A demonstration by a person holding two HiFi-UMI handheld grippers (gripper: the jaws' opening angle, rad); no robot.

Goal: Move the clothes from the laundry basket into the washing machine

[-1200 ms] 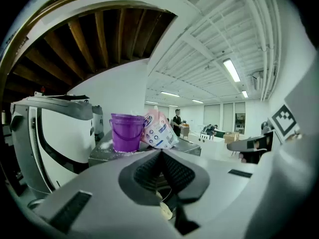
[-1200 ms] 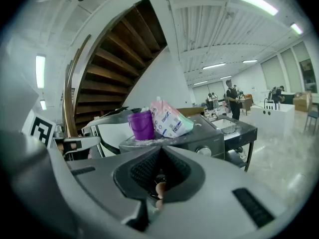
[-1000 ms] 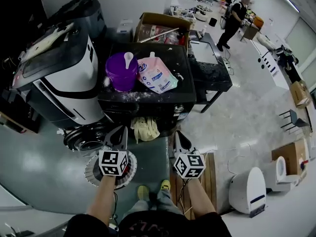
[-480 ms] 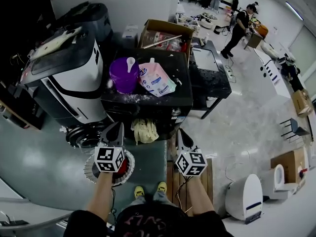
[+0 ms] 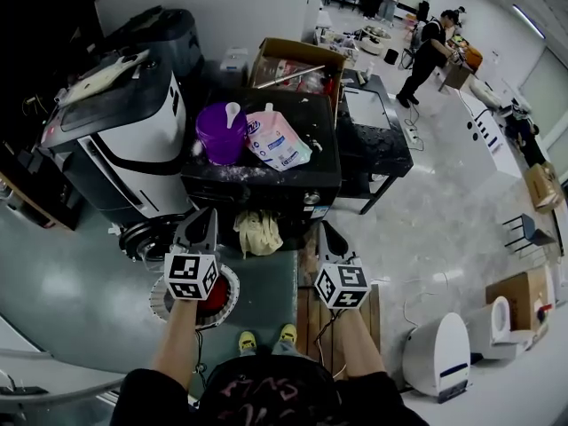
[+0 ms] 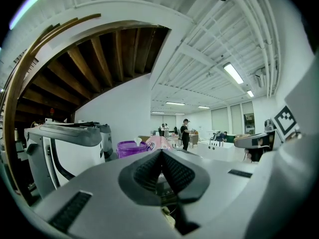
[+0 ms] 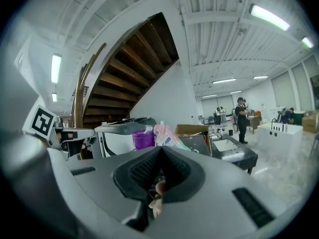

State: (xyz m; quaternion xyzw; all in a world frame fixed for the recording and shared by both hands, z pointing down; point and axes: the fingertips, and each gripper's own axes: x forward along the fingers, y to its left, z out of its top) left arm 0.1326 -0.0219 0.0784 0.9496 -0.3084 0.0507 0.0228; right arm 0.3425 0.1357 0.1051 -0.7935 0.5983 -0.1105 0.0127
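Left tool (image 5: 207, 215) closed, right tool (image 5: 327, 230) closed, yellow cloth (image 5: 258, 232) btwn them

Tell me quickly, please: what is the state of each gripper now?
Left gripper: closed, jaws together, holding nothing.
Right gripper: closed, jaws together, holding nothing.

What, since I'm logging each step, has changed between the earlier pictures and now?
Both the left gripper and the right gripper moved up a little, toward the front of the black machine, jaws shut throughout. Nothing was taken hold of or let go. The yellow cloth, purple tub and pink pouch stayed where they were.
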